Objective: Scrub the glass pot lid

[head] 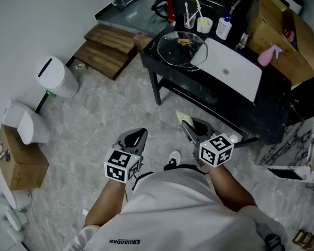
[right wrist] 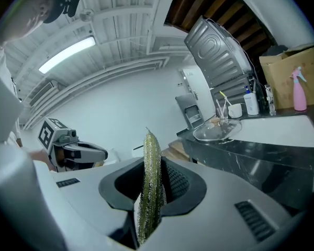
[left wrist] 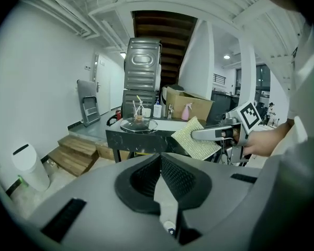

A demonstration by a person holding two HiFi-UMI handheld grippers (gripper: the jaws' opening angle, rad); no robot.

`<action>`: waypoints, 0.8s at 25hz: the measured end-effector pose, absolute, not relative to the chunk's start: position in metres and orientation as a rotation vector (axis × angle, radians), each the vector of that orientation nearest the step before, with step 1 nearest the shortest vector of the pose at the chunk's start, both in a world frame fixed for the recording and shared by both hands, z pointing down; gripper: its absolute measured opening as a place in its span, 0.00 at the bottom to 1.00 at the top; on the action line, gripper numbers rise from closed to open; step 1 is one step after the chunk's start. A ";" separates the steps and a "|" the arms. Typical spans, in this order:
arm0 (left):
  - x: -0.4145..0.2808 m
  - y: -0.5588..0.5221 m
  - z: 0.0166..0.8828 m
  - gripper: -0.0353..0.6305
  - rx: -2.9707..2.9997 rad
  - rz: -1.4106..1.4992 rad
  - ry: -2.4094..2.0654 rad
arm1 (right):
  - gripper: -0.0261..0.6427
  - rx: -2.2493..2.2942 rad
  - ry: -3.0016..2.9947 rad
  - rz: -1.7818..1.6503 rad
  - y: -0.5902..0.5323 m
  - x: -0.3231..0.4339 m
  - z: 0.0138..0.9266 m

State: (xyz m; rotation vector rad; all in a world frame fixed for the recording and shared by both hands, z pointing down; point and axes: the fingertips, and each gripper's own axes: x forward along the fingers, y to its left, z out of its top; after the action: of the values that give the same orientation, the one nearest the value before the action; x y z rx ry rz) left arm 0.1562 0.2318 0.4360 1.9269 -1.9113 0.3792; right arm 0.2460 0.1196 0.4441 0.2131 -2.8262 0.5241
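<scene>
Getting over to the worktop [head: 276, 95] looks like the current step. The right hand-held gripper [head: 192, 131] is pinching a scouring pad [right wrist: 148, 184], and the left hand-held gripper [head: 134, 138] is closed and empty. The glass lid [head: 181, 48] sits on the worktop's left end. Next I'd guess: close in and steady the lid.

Interior with pale marbled floor [head: 99, 124] and white wall [head: 26, 20]: black table [head: 275, 114] at centre, wooden steps [head: 107, 48] beside it, white bin [head: 57, 77] near the wall, strip light [right wrist: 68, 54] on a white ribbed ceiling [right wrist: 120, 14].
</scene>
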 end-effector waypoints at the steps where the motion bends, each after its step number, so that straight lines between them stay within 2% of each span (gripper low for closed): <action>1: 0.149 0.220 0.436 0.08 1.927 0.381 -1.913 | 0.17 0.212 -2.829 0.523 0.108 0.239 0.444; 8: 0.117 0.153 0.440 0.08 1.929 0.392 -1.902 | 0.17 0.230 -2.839 0.505 0.048 0.214 0.441; 20: 0.108 0.072 0.448 0.08 2.000 0.393 -1.824 | 0.17 0.373 -2.817 0.532 -0.014 0.229 0.452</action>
State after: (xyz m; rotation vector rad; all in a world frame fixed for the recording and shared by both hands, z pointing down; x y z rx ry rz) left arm 0.1076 0.0715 0.4478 1.9998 -1.8237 0.3925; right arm 0.2291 -0.0142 0.4518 0.3727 -2.8169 0.5317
